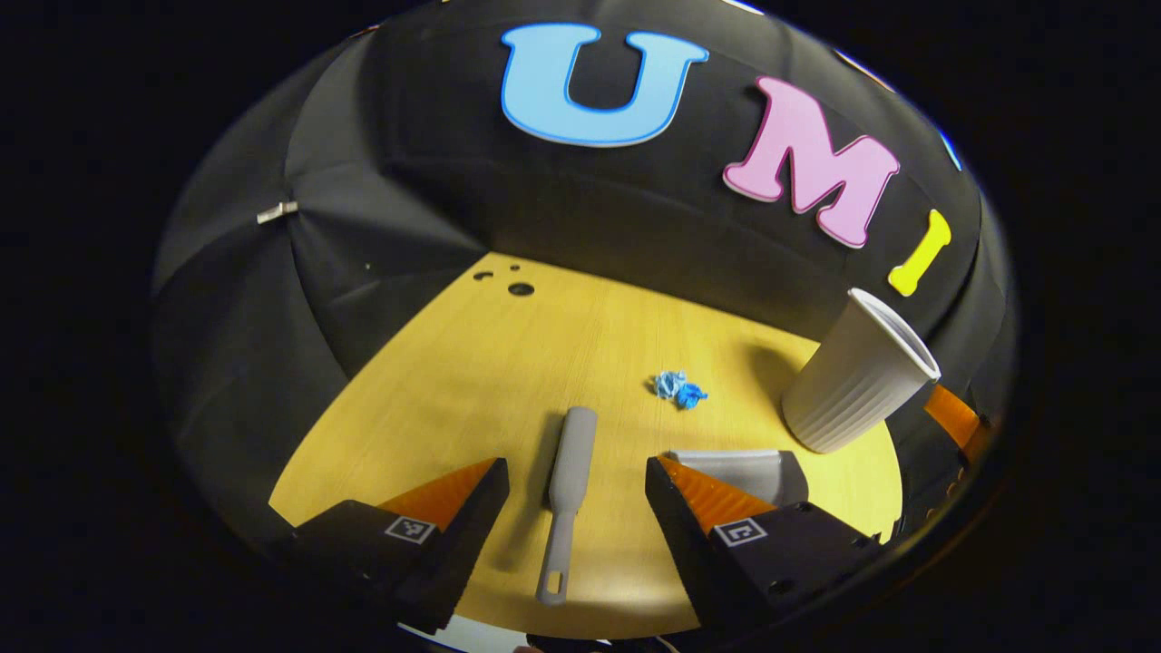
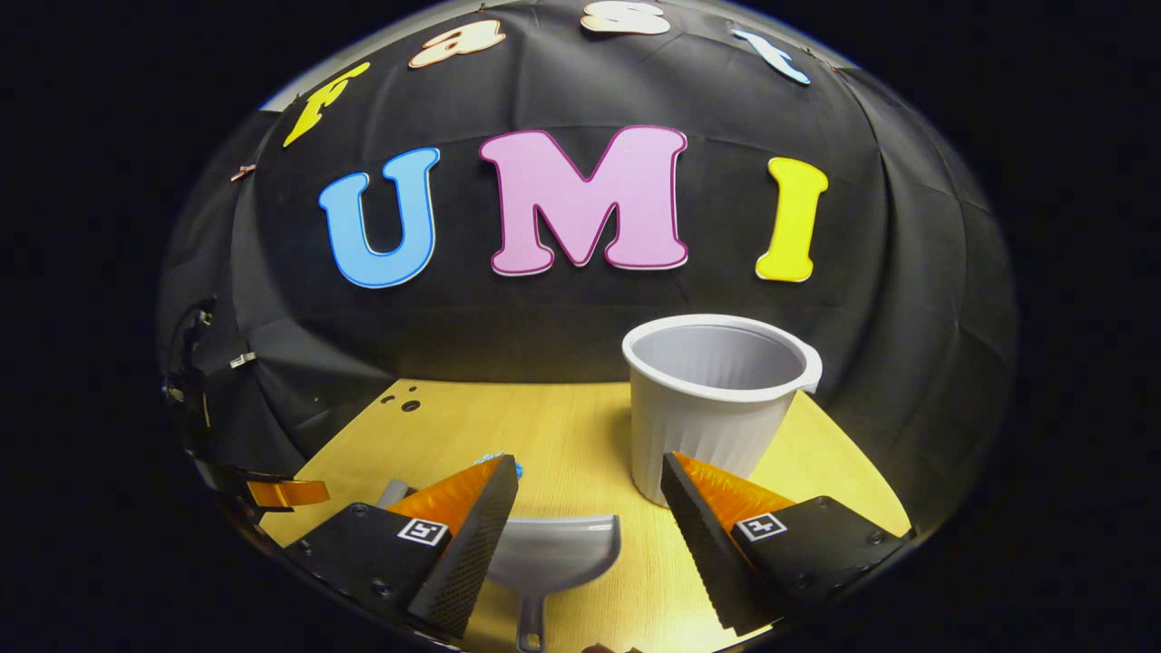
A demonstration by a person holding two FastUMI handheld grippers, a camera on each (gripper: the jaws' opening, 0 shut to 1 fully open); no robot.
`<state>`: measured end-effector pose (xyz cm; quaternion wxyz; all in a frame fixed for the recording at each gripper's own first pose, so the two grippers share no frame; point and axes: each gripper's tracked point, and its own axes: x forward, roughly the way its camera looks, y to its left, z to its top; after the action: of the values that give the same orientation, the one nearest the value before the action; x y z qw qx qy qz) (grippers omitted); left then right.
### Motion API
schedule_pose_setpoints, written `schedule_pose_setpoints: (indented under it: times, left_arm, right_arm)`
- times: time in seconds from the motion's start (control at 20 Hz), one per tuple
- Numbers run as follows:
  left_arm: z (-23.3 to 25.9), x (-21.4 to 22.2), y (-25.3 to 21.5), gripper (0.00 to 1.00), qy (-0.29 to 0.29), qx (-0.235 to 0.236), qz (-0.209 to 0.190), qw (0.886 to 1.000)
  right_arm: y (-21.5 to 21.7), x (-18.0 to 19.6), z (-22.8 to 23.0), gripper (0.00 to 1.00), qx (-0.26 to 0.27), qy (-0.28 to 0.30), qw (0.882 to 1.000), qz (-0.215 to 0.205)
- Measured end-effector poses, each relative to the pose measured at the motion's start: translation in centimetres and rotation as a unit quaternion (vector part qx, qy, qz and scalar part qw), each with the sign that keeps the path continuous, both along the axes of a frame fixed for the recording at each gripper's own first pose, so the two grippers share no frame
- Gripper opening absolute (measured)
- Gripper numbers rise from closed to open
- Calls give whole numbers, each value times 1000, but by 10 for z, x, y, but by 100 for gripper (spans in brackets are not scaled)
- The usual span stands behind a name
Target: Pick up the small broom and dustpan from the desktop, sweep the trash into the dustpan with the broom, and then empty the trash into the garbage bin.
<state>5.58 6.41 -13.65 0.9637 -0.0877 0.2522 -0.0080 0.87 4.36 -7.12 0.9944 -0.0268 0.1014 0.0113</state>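
Note:
The small grey broom (image 1: 570, 490) lies flat on the wooden desktop (image 1: 472, 381), handle toward me. It sits in the gap of my open left gripper (image 1: 576, 464), below the fingers and untouched. A crumpled blue scrap of trash (image 1: 680, 390) rests just beyond it. The grey dustpan (image 2: 549, 553) lies on the desk under my open right gripper (image 2: 590, 458), handle toward me. Its edge (image 1: 739, 467) is partly hidden behind a left finger. The white ribbed garbage bin (image 2: 717, 399) stands upright just past the right fingers.
The bin (image 1: 857, 376) stands at the right of the desk in the left gripper view, with the other gripper's orange finger (image 1: 952, 413) beside it. Small dark holes (image 1: 520, 288) mark the far desk corner. Black cloth walls close the back and left.

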Motion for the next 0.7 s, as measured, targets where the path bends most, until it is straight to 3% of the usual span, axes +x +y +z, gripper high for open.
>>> schedule_pose_setpoints:
  times: [0.1,0.15,0.3,0.7]
  left_arm:
    - [-23,5,-4,95,43,-22,-7,999]
    - [-36,7,-4,91,66,-32,-9,997]
    - [-75,12,-4,96,138,-28,-20,990]
    - [-132,25,5,95,254,101,-78,959]
  right_arm:
    - [-1,0,-11,99,1,15,1000,-1]
    - [-2,-1,-14,99,2,19,1000,-1]
    - [-6,-4,-30,99,2,35,999,-5]
    - [-12,-17,-73,99,27,87,996,-23]
